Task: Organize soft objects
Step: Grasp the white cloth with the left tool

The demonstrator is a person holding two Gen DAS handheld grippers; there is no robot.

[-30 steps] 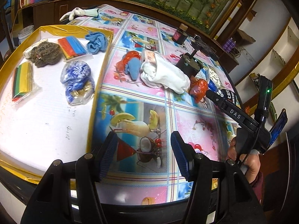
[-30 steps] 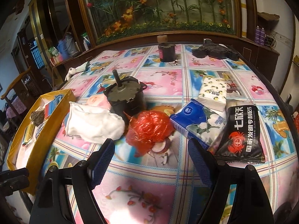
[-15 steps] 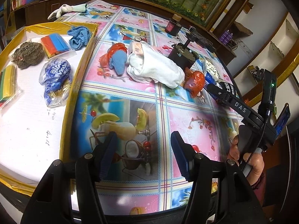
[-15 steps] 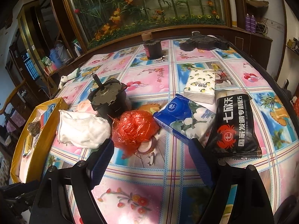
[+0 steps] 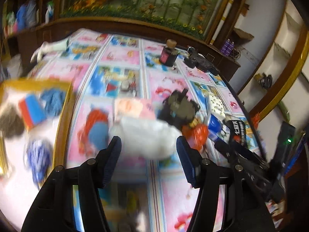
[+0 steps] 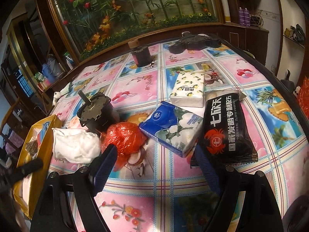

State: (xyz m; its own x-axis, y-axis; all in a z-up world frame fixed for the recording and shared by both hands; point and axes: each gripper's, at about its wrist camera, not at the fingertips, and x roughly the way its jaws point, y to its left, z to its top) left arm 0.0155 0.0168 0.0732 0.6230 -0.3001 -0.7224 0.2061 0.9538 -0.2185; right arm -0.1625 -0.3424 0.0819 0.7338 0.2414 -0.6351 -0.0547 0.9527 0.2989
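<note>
The left wrist view is blurred by motion. My left gripper (image 5: 148, 143) is open, its fingertips just short of a crumpled white cloth (image 5: 146, 135) on the patterned table; the pads do not press it. A red and blue soft thing (image 5: 96, 127) lies left of the cloth. My right gripper (image 6: 155, 152) is open and empty above the table. Ahead of it are a red plastic bag (image 6: 123, 137), a blue tissue pack (image 6: 171, 125) and a black packet (image 6: 226, 129). The white cloth (image 6: 77, 145) lies left of the bag.
A yellow-rimmed tray (image 6: 46, 139) at the left holds several soft items. A dark motor (image 6: 98, 114) stands behind the cloth and bag. Further back are a white tissue pack (image 6: 189, 89), a dark jar (image 6: 142, 58) and a black device (image 6: 193, 42).
My left gripper has swung right from the tray side and forward, so the white cloth now sits just ahead of its tips. The right gripper has rolled slightly and barely shifted.
</note>
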